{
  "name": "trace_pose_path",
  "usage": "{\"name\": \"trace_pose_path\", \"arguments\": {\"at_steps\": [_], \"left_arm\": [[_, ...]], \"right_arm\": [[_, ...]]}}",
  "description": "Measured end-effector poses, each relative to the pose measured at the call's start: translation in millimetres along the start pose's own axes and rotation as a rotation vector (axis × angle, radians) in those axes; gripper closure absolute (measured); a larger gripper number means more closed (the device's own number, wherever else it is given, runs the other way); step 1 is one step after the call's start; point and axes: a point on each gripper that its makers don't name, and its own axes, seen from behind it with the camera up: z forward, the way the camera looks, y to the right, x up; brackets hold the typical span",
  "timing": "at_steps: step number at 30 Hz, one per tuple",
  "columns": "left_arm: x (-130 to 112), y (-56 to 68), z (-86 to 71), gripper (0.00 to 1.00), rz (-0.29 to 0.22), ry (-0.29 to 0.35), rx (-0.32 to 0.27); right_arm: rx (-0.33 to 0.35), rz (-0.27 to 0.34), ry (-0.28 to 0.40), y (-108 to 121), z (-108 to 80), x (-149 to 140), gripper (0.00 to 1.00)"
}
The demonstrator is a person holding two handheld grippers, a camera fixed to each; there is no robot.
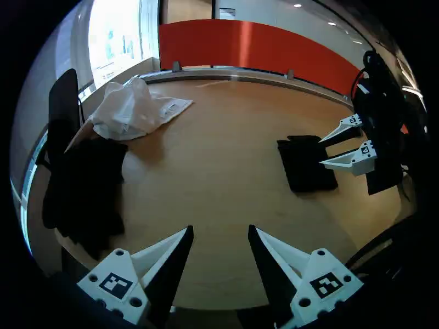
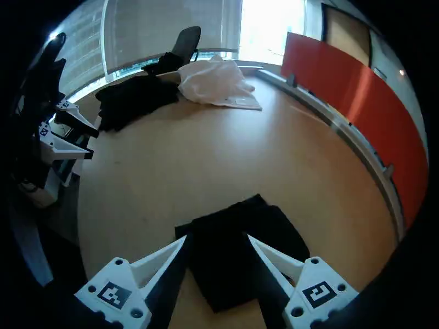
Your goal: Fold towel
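Fingers of the left gripper (image 1: 219, 229) stand spread at the bottom of the left gripper view, with nothing between them but bare desk (image 1: 219, 137). Going left to right across that view, a dark chair (image 1: 63, 98) stands at the desk's far side. Next comes a heap of black cloth (image 1: 88, 181) at the rim, then a crumpled white bundle (image 1: 126, 109) and a wide stretch of wood. Beyond that lies the towel (image 1: 304, 164), black and in a compact rectangle, apparently folded at least once already. At its right edge the right gripper (image 1: 321, 152) points in, fingers apart and pinching nothing.

In the right gripper view the left gripper (image 2: 94, 143) sits at the far left, well apart from the towel (image 2: 236, 236). The right gripper's (image 2: 217, 237) own fingers are spread over the towel's near edge. Whether their tips touch the cloth cannot be told.

The likely trouble lies in the next pinch. The towel is dark and its layers are hard to tell apart. A pinch that catches only the top layer would peel the fold open rather than carry it over. The wood looks smooth, so a sideways pull could drag the whole towel along. With the left gripper this far off, nothing pins the other edge down.
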Motion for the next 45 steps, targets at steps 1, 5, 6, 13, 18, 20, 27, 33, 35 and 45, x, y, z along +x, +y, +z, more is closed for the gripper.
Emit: {"name": "trace_pose_path", "arguments": {"at_steps": [1,5,6,13,18,20,27,33,35,45], "left_arm": [[0.1,0.1,0.1,0.27,0.0,0.0,0.0],[1.6,1.3,-0.1,0.27,0.003,0.003,-0.001],[2.0,1.7,0.0,0.27,0.004,0.004,-0.002],[4.1,4.1,1.5,0.27,0.01,0.005,-0.007],[6.0,5.5,2.5,0.27,0.02,0.006,-0.011],[6.6,5.9,3.2,0.27,0.023,0.005,-0.013],[8.1,7.6,5.5,0.27,0.03,0.007,-0.018],[7.9,8.1,6.2,0.27,0.033,0.007,-0.019],[8.0,8.0,6.4,0.27,0.035,0.008,-0.02],[8.1,8.7,8.3,0.27,0.04,0.007,-0.022]], "right_arm": [[-0.001,0.004,0.001,0.2,-0.7,-0.5,0.33],[-0.011,0.022,-0.001,2.1,-5.6,-7.4,0.33],[-0.014,0.028,-0.004,2.4,-6.9,-10.7,0.32],[-0.037,0.081,-0.035,3.6,-13.6,-42.0,0.31],[-0.057,0.118,-0.053,4.4,-18.0,-62.7,0.32],[-0.066,0.131,-0.061,4.7,-20.3,-70.3,0.32],[-0.082,0.162,-0.086,4.2,-24.9,-91.2,0.32],[-0.089,0.175,-0.1,2.2,-23.3,-101.8,0.31],[-0.091,0.178,-0.105,1.5,-21.6,-105.1,0.31],[-0.095,0.197,-0.127,-1.8,-14.9,-118.9,0.4]]}}
